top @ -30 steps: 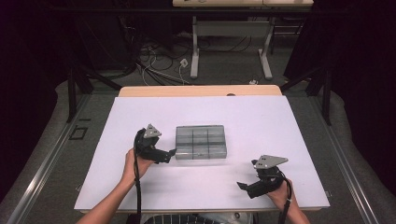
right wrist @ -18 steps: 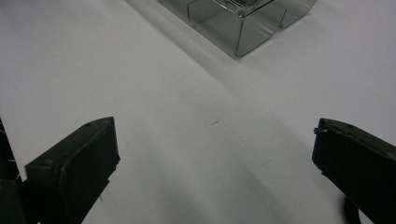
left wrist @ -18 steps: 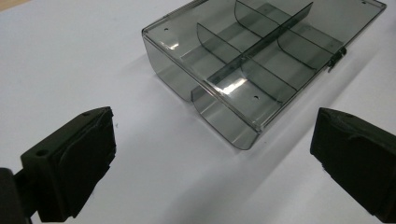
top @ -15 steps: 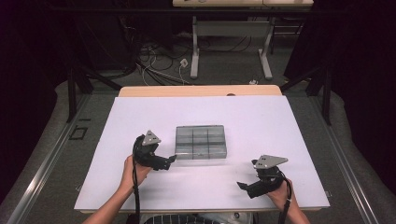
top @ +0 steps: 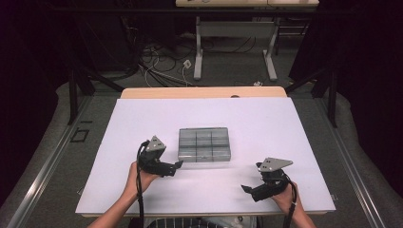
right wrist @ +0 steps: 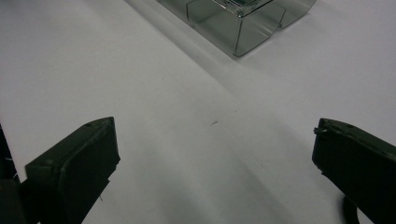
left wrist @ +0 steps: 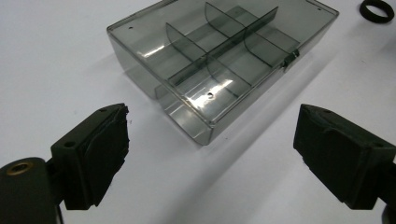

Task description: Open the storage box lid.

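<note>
The clear compartment box (top: 204,144) sits lid-shut mid-bench (top: 285,128). The left claw (top: 177,165), released with nothing between its jaws, which have just been closing a little, hovers just beside the box's near-left corner. The right claw (top: 245,188) gapes empty, well apart.

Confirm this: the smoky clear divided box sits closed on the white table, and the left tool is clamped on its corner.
Not clamped. In the left gripper view the left tool stands open, short of the box, touching nothing. The box does sit closed on the white table.
</note>
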